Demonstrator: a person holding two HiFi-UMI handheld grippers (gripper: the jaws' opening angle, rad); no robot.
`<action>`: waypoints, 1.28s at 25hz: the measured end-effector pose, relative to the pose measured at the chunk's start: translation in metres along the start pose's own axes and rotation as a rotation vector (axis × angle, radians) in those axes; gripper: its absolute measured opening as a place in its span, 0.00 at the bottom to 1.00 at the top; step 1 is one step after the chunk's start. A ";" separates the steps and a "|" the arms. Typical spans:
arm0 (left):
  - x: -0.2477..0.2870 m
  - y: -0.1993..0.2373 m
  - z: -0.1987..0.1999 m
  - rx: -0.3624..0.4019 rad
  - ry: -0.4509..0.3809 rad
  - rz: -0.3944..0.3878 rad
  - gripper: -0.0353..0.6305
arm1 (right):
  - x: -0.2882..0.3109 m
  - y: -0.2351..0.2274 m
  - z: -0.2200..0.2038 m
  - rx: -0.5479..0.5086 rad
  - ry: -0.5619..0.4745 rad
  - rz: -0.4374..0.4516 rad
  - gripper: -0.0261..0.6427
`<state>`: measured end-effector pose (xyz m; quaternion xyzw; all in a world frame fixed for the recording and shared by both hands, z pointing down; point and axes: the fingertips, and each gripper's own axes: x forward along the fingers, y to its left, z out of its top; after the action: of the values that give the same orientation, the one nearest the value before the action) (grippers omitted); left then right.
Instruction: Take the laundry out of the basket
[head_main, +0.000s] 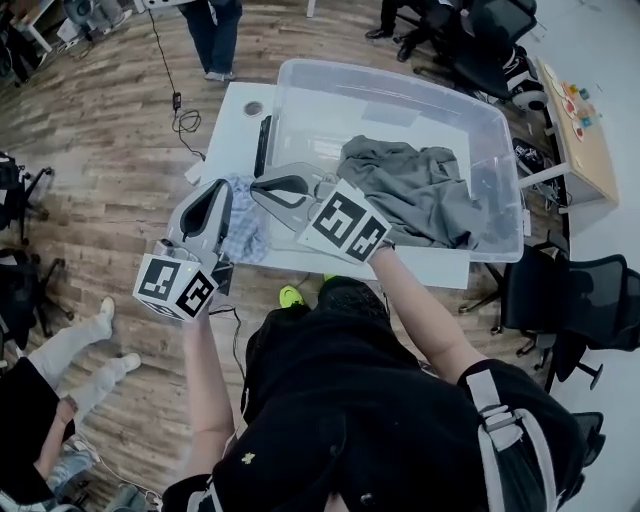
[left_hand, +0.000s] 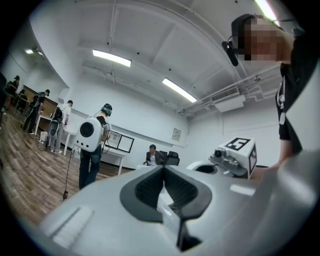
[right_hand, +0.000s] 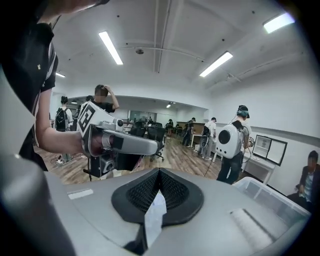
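Wood-plank floor (head_main: 120, 110) surrounds a white table (head_main: 236, 112), with people and office chairs around the room. A clear plastic basket (head_main: 380, 72) occupies the table's right portion, reaching its far and right edges. One grey garment (head_main: 415, 192) lies crumpled inside, toward the basket's near right corner. A smaller blue-and-white cloth (head_main: 246, 232) lies outside the basket at the table's near left corner.

The right gripper (head_main: 262, 186) hangs over the basket's near left corner, jaws pointing left, away from the grey garment. The garment sits just to the right of its marker cube (head_main: 345, 225). Its own view shows the jaws pressed together with nothing between them.

The left gripper (head_main: 223, 186) is above the table's near left edge, just beside the blue-and-white cloth, well apart from the grey garment. Its jaws are likewise together and empty.
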<state>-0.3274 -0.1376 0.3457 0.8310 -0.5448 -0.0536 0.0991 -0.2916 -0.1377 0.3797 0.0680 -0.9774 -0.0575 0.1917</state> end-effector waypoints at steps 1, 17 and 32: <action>0.005 -0.003 0.004 0.002 -0.004 -0.008 0.06 | -0.003 -0.004 0.001 0.003 -0.007 -0.011 0.04; 0.111 -0.088 0.055 0.036 -0.073 -0.205 0.06 | -0.096 -0.086 -0.017 0.074 -0.046 -0.195 0.04; 0.230 -0.184 -0.027 0.049 0.080 -0.418 0.06 | -0.206 -0.153 -0.109 0.169 0.064 -0.336 0.12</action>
<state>-0.0654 -0.2747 0.3354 0.9296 -0.3573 -0.0266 0.0870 -0.0438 -0.2654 0.3829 0.2478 -0.9471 -0.0044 0.2040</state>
